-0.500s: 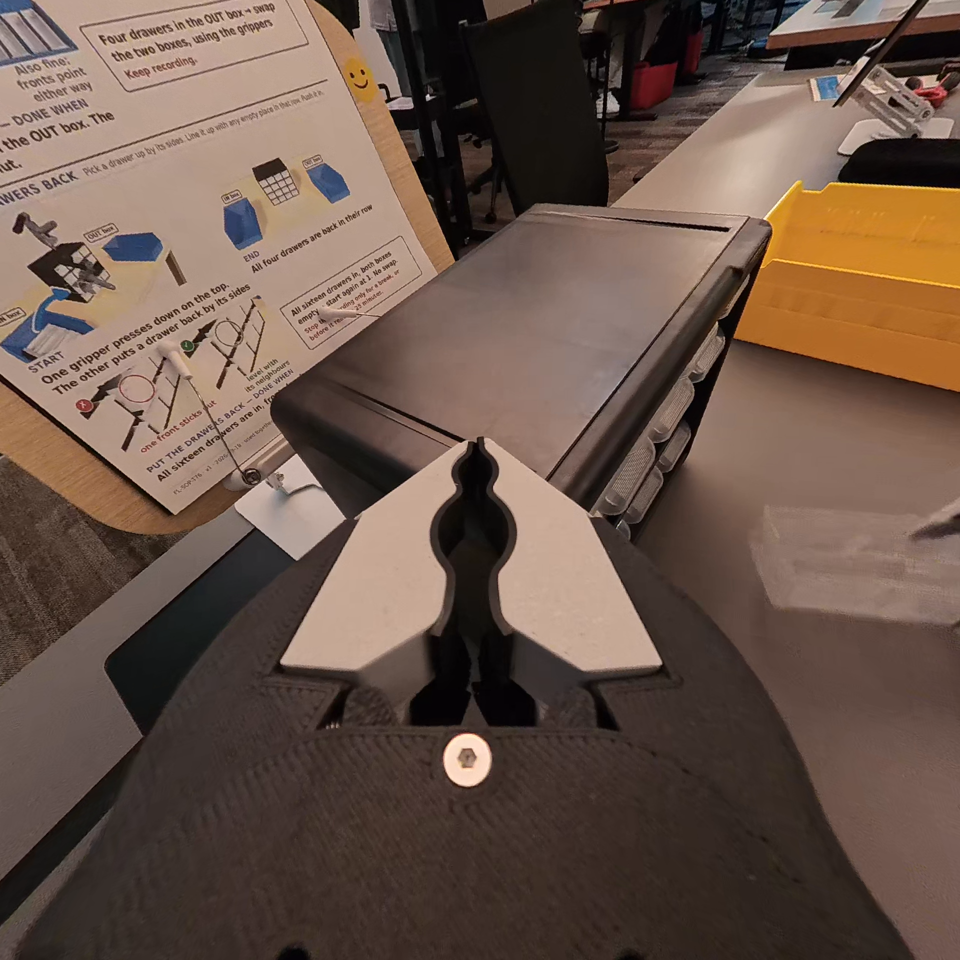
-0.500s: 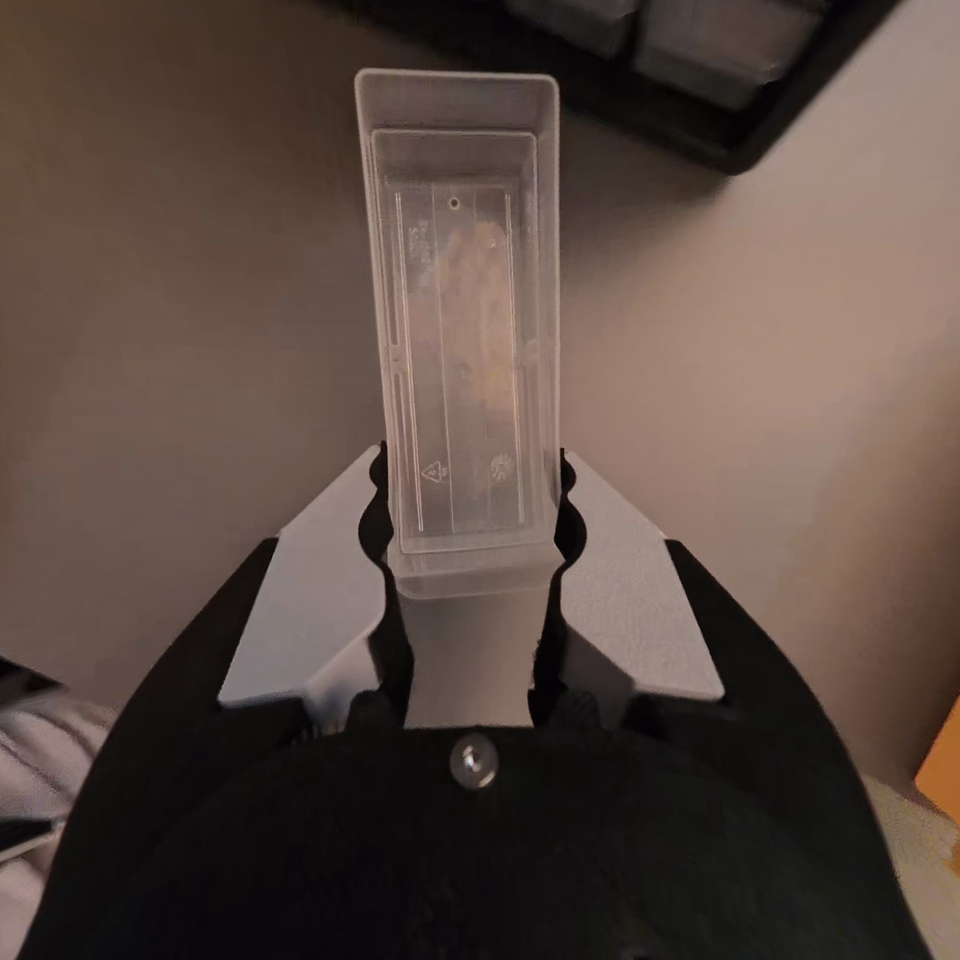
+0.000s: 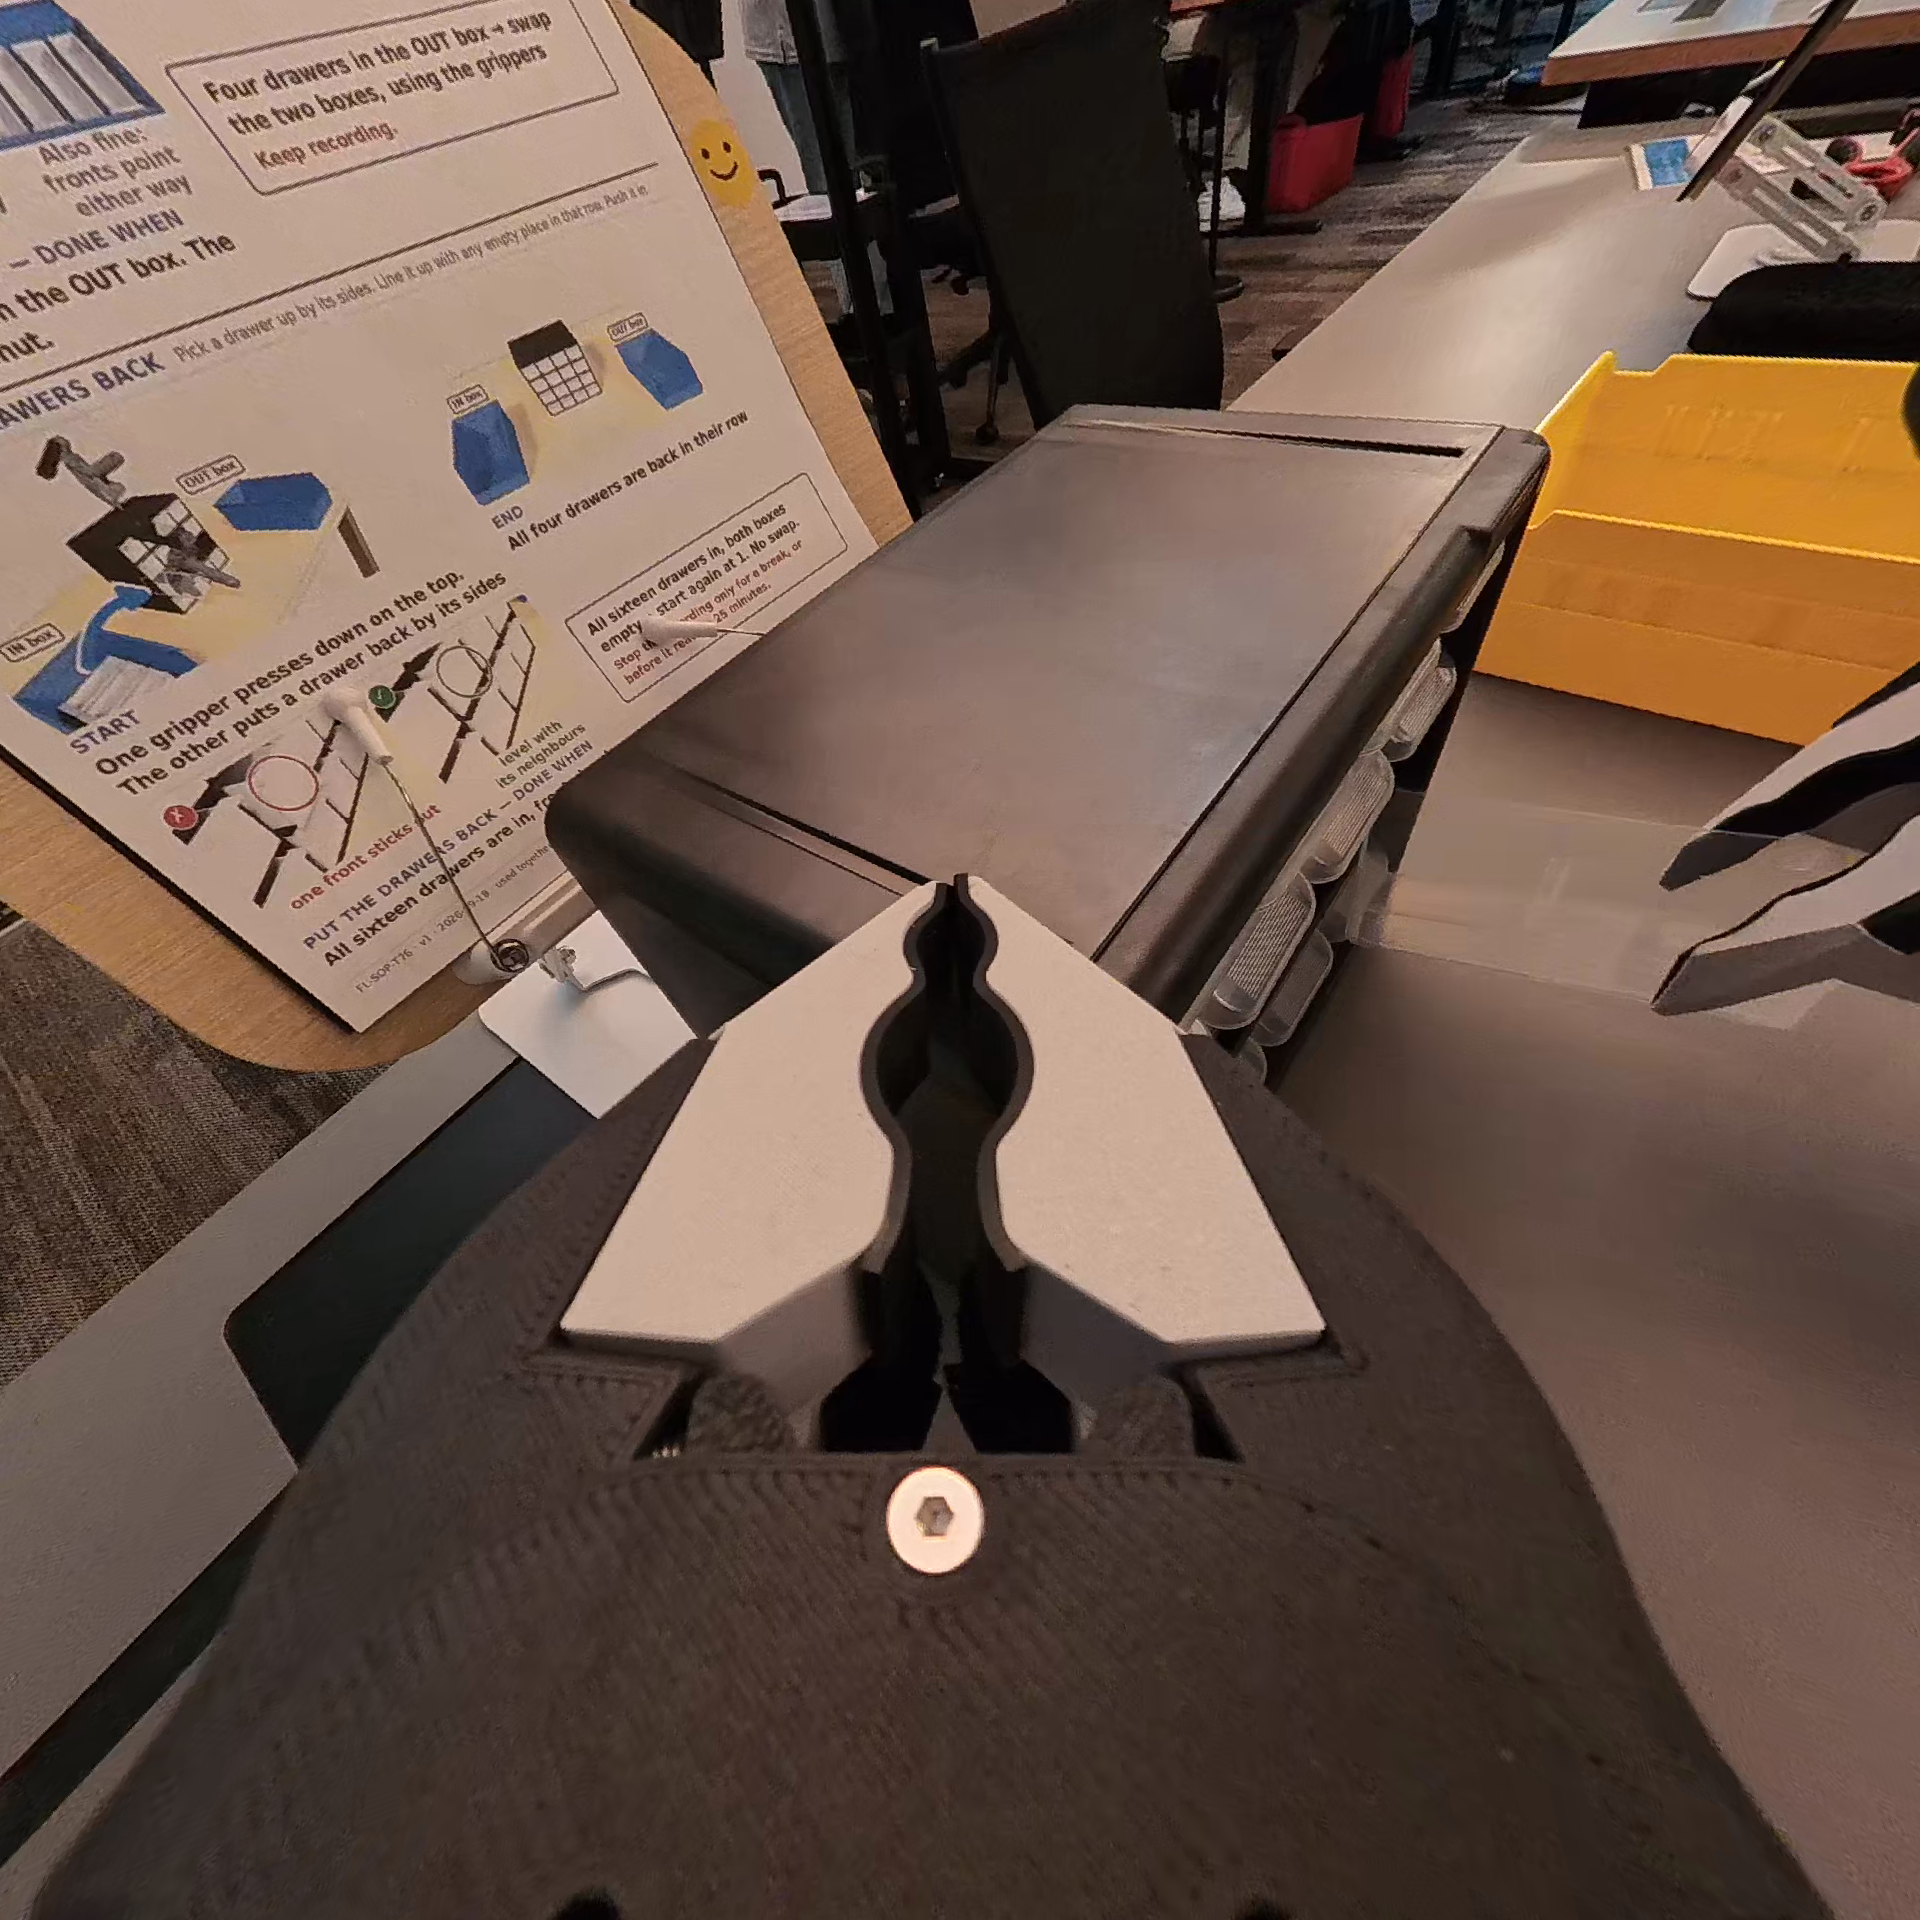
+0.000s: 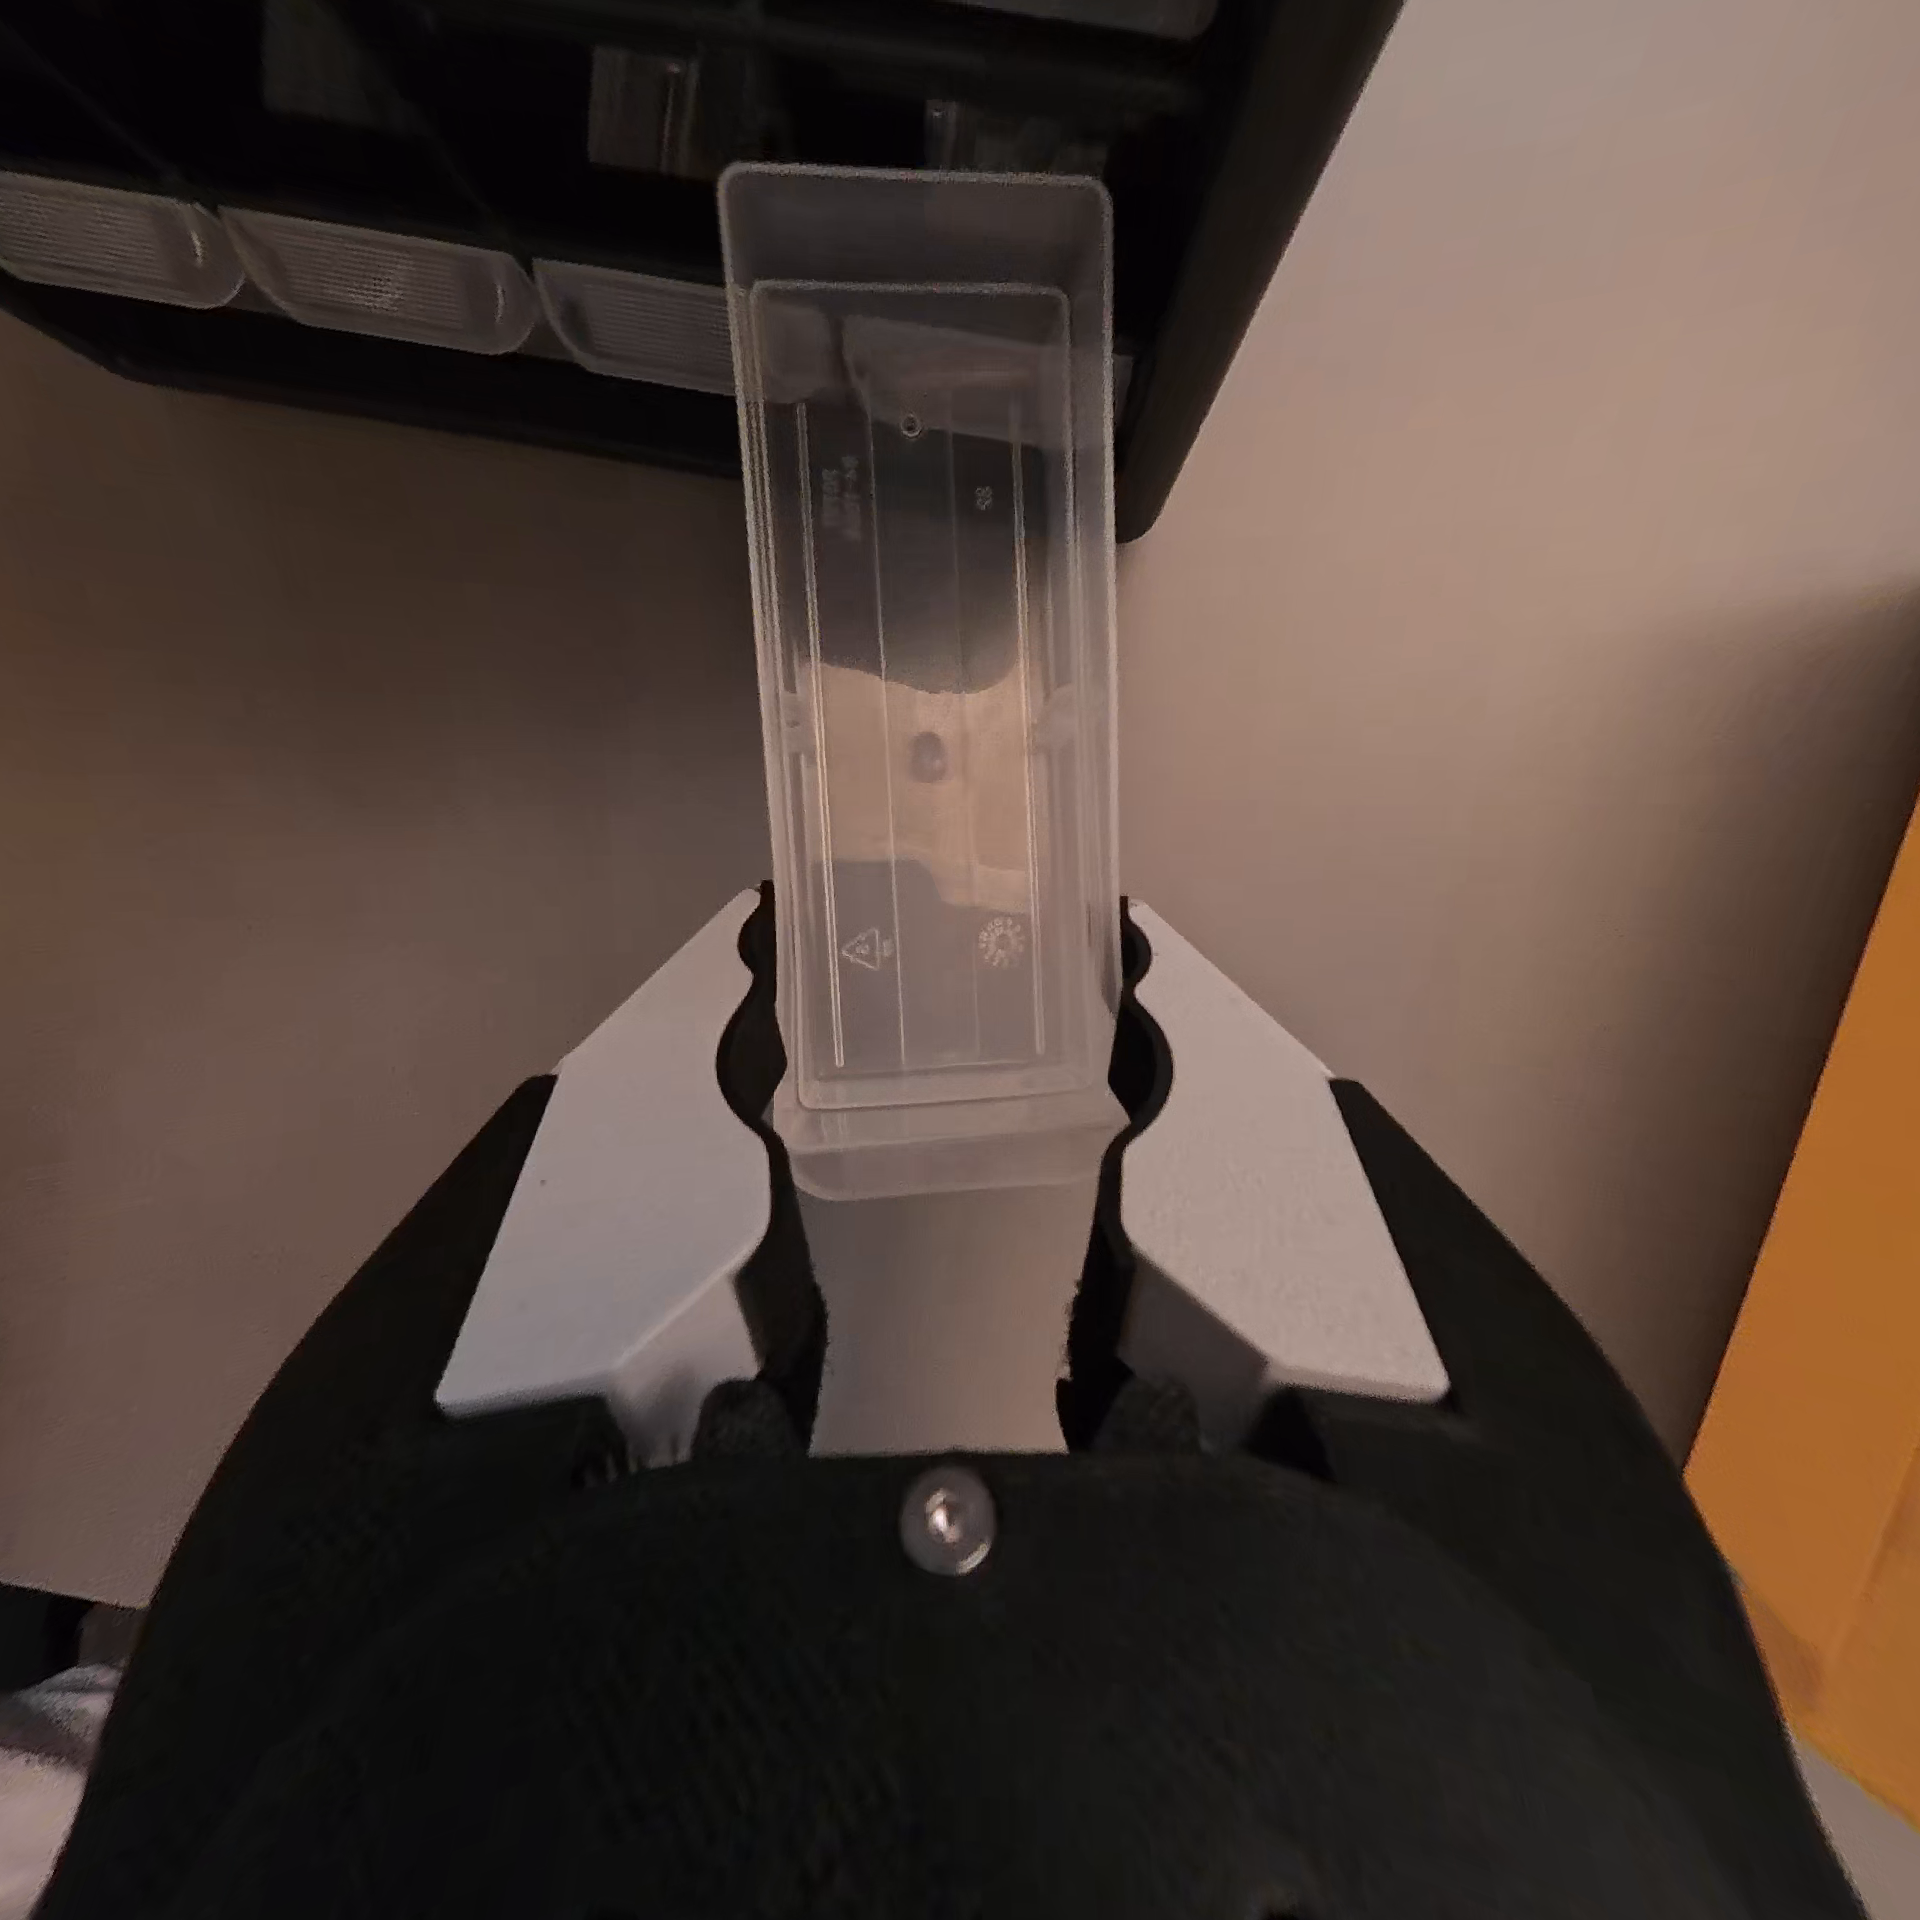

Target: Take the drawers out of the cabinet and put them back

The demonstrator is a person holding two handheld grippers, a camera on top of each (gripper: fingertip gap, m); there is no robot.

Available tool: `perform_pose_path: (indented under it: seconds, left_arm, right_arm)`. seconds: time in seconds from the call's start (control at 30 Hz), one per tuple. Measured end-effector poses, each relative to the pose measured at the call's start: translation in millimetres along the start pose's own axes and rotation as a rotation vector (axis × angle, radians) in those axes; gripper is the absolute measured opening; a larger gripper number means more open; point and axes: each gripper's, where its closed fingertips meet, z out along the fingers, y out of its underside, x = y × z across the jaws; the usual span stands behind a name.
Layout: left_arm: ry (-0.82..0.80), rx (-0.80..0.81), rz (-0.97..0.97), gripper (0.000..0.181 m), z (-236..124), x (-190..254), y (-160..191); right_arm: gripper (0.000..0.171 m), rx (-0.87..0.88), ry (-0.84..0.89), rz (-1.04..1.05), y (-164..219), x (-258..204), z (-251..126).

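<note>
The black drawer cabinet point(image 3: 1039, 644) stands on the grey table with its clear drawer fronts point(image 3: 1340, 831) facing right. My left gripper point(image 3: 958, 888) is shut and empty, its tips over the near edge of the cabinet top. My right gripper point(image 4: 940, 904) is shut on a clear plastic drawer point(image 4: 925, 644), gripping it by its sides. The drawer's far end sits just in front of the cabinet point(image 4: 1247, 312), at the right end of the bottom row. Three drawer fronts point(image 4: 364, 281) fill that row to the left. The right gripper point(image 3: 1662, 945) also shows in the left wrist view.
A yellow bin point(image 3: 1714, 582) stands right of the cabinet; its edge point(image 4: 1849, 1247) shows in the right wrist view. An instruction poster point(image 3: 364, 468) on a wooden board stands to the left. Chairs and desks are behind. Some 30 cm of space lies between my two pairs of fingers.
My right gripper has carried the clear drawer closer to the cabinet's lower right corner. My left gripper has barely moved.
</note>
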Motion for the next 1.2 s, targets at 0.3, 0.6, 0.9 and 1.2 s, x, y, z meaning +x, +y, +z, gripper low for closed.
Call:
perform_pose_path:
  seconds: [0.3,0.6,0.9,1.2]
  left_arm:
    - [0.003,0.004,-0.002,0.000,0,0,0]
    - [-0.002,0.000,0.007,0.000,0,0,0]
    - [-0.001,0.002,0.003,0.000,0,0,0]
    - [-0.001,0.002,0.003,0.000,0,0,0]
  right_arm:
    - [0.061,-0.007,0.046,-0.013,-8,4,-9]
    - [0.060,0.045,0.088,-0.022,-16,6,-16]
    - [0.061,0.113,0.096,0.005,-26,5,-15]
    - [0.062,0.247,0.155,0.001,-49,4,6]
